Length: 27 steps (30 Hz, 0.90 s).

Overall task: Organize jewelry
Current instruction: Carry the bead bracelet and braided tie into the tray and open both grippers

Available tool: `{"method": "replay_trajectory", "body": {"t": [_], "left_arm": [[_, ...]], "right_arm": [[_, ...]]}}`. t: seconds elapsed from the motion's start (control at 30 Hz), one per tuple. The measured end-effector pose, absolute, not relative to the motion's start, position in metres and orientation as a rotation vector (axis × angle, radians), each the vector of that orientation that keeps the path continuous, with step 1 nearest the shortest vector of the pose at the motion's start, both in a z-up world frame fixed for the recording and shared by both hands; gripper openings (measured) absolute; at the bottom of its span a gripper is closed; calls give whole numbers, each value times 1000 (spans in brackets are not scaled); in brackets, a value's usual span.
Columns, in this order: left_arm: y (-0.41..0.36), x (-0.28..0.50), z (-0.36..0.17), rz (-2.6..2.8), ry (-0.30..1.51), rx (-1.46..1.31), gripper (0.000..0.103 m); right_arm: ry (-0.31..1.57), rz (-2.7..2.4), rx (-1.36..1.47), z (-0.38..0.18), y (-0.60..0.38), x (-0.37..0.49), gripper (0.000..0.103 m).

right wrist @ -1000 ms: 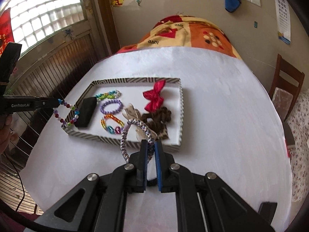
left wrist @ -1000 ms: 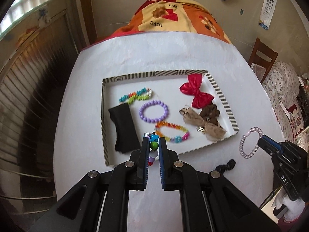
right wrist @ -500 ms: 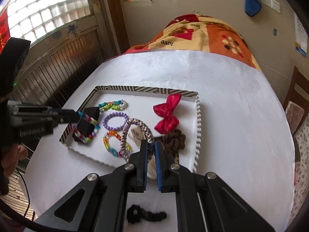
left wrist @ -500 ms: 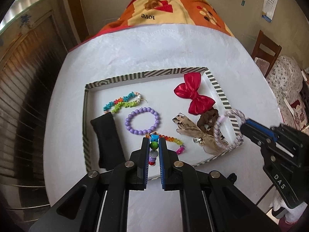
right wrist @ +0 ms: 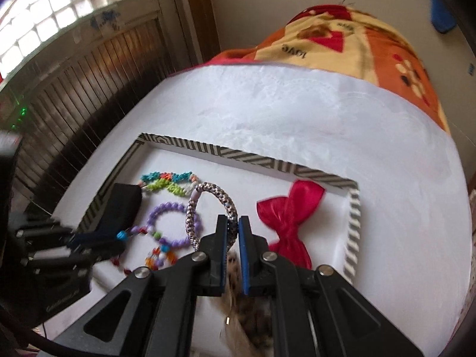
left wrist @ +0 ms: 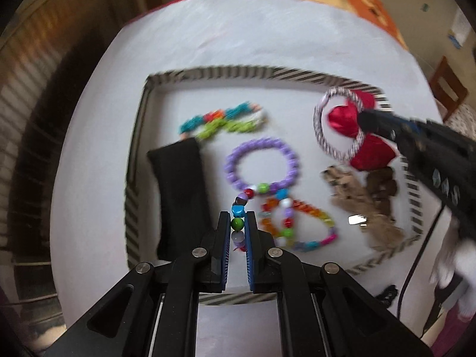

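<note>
Left gripper (left wrist: 238, 223): jaws pinched shut on the multicoloured round-bead bracelet (left wrist: 261, 189), whose loop hangs ahead of the tips, above the tray floor.
Right gripper (right wrist: 233, 227): jaws clamped on the black-and-white braided cord bracelet (right wrist: 208, 205), whose ring stands up ahead and left of the tips.
Tray: the shallow white tray with a grey-striped rim (left wrist: 238, 74) lies under both claws on the white-covered table (right wrist: 297, 104).
Ahead of left claw: purple bead bracelet (left wrist: 261, 163) just beyond the held loop; teal-and-green chain bracelet (left wrist: 220, 122) farther on.
Left of left claw: black folded cloth (left wrist: 178, 190).
Right of left claw: orange-and-rainbow bead bracelet (left wrist: 309, 223), tan leopard bow (left wrist: 357, 205), brown scrunchie (left wrist: 382, 184).
Only the left view shows: a black scrunchie (left wrist: 388, 294) outside the tray, and the braided ring in front of the red satin bow (left wrist: 342, 119).
Only the right view shows: the red bow whole, right of its claw, and the orange patterned blanket (right wrist: 342, 44) beyond the table.
</note>
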<state>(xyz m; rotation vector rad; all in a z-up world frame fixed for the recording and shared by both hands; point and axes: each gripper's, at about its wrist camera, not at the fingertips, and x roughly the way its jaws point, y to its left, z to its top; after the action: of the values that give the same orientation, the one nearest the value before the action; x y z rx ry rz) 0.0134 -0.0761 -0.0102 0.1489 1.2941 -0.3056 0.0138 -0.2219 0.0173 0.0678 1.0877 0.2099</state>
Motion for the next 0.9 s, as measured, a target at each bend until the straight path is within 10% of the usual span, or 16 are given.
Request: {"method": "replay_trajectory", "body": {"t": [0.57,0.9], "left_arm": [[-73,15,-18,-222,1270,181,0],[-74,-1,-5,-244,1252,196,0]], "right_arm": [[1199,180,56,-52,-213,73,8],[1127,167,107,-1,-225,33,40]]}}
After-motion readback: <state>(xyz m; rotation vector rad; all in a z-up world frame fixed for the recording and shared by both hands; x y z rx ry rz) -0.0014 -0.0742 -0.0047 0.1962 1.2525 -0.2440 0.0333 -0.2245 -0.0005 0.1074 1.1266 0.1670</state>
